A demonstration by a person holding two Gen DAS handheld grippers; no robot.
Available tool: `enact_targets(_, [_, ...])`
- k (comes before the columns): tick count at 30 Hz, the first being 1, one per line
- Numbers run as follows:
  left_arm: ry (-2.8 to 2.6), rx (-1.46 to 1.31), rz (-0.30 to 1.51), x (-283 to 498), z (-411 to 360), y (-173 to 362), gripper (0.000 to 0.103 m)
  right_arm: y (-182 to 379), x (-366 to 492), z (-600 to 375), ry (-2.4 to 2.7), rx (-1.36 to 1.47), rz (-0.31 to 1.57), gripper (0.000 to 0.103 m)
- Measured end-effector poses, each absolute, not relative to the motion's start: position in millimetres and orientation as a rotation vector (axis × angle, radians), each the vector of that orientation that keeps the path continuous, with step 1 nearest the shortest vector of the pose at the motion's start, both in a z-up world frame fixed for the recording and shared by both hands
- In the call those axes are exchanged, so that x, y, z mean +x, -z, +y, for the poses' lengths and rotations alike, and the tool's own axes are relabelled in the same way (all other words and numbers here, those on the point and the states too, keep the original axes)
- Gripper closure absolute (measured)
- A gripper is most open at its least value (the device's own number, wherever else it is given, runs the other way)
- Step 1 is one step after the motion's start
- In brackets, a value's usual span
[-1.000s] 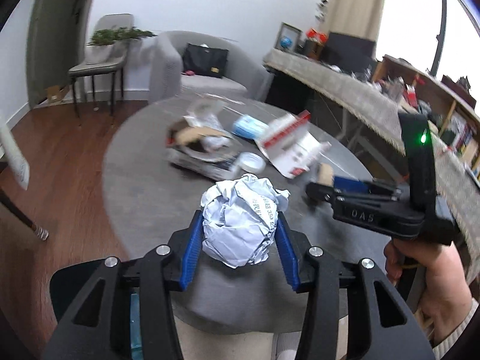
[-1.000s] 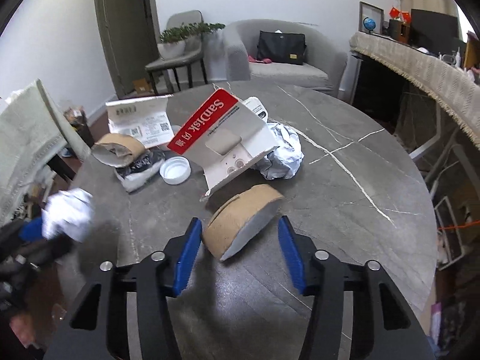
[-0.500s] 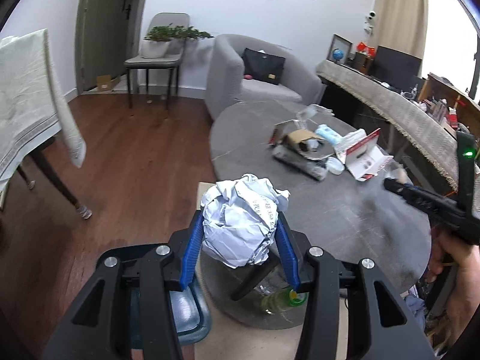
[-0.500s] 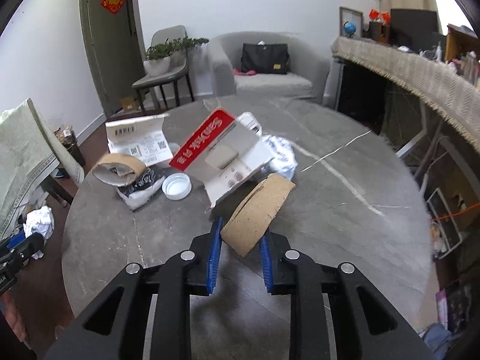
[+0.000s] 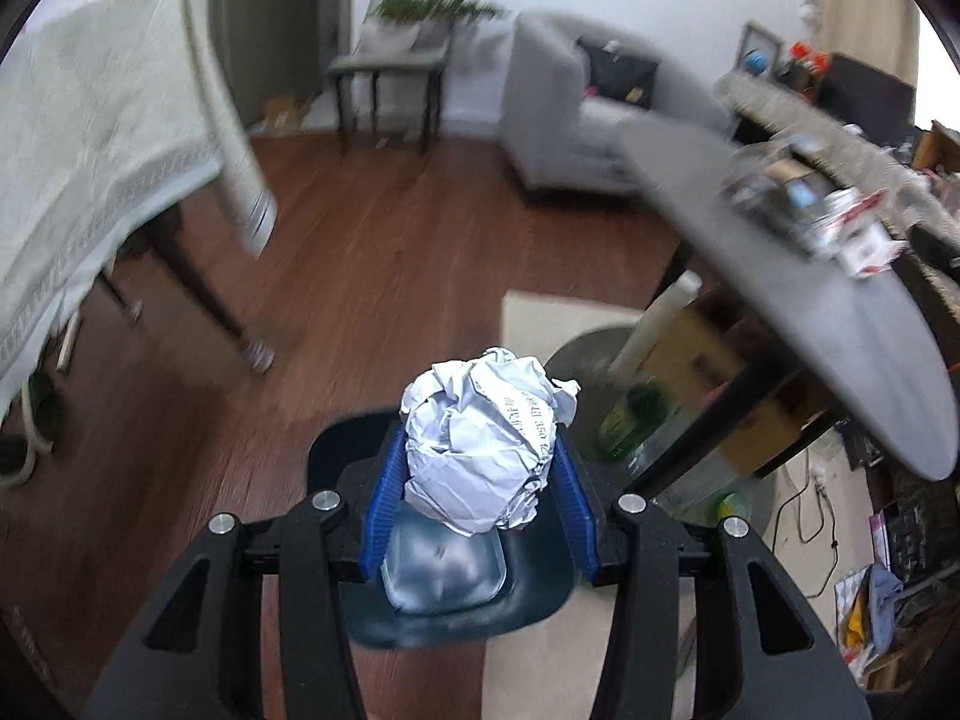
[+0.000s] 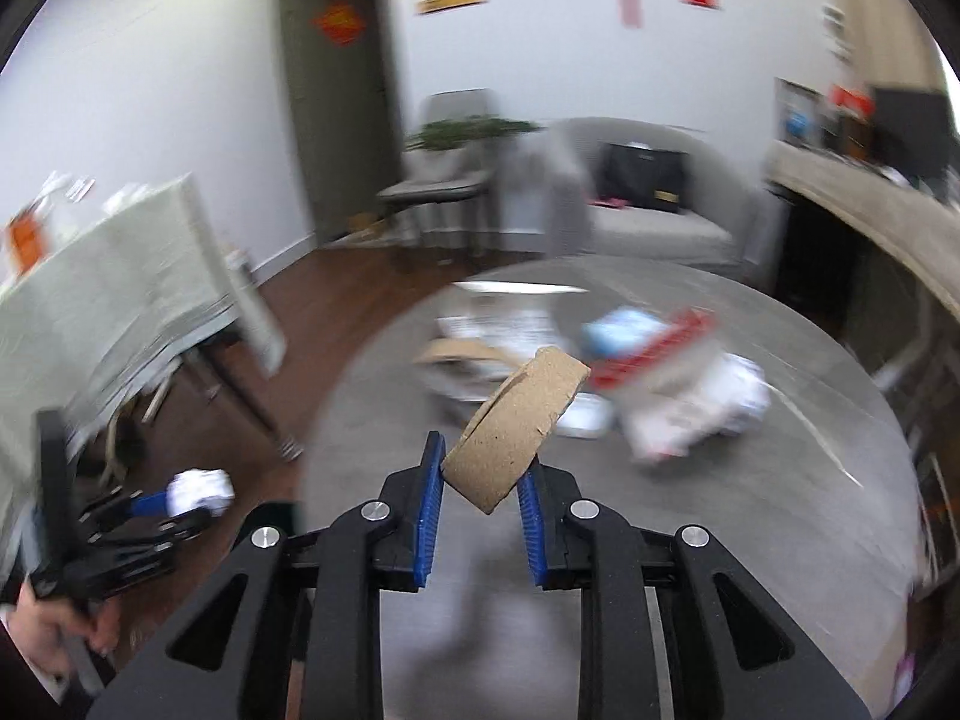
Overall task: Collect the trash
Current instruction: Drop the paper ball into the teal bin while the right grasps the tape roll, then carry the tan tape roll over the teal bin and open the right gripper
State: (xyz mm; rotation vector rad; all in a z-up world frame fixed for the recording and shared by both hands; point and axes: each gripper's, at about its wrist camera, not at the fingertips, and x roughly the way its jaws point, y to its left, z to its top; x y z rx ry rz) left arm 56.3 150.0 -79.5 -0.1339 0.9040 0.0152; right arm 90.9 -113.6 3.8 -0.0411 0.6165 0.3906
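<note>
My left gripper (image 5: 477, 480) is shut on a crumpled white paper ball (image 5: 483, 447) and holds it above a dark blue trash bin (image 5: 456, 576) on the wooden floor. My right gripper (image 6: 480, 507) is shut on a flattened brown cardboard tape roll (image 6: 519, 426), lifted above the round grey table (image 6: 780, 480). The left gripper with the paper ball also shows in the right wrist view (image 6: 180, 495), low at the left. Blurred trash stays on the table: a red and white package (image 6: 672, 372), another cardboard roll (image 6: 462, 354), a white lid (image 6: 588, 414).
A table with a pale cloth (image 5: 90, 138) stands at the left. A grey armchair (image 5: 576, 114) and a chair with a plant (image 5: 402, 54) stand at the back. Bottles and a cardboard box (image 5: 696, 372) sit under the round table (image 5: 810, 276).
My left gripper carried the paper ball off the table and down over the blue bin. My right gripper closed on the cardboard roll and lifted it, swinging left.
</note>
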Motion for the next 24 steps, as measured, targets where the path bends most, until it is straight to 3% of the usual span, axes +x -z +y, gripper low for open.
enact_targets(11, [-0.026,-0.21,1.143,60,193,135,0.05,6,77,1,-0.634,-0.147,0.661,0.079])
enact_targets(17, [0.001,-0.213,1.141,56,202,138,0.042,21,70,36,-0.691,-0.168,0.703,0.079])
enact_targets(24, [-0.025,-0.227,1.047,45,225,114,0.042,51,74,70,-0.721,-0.192,0.803,0.079])
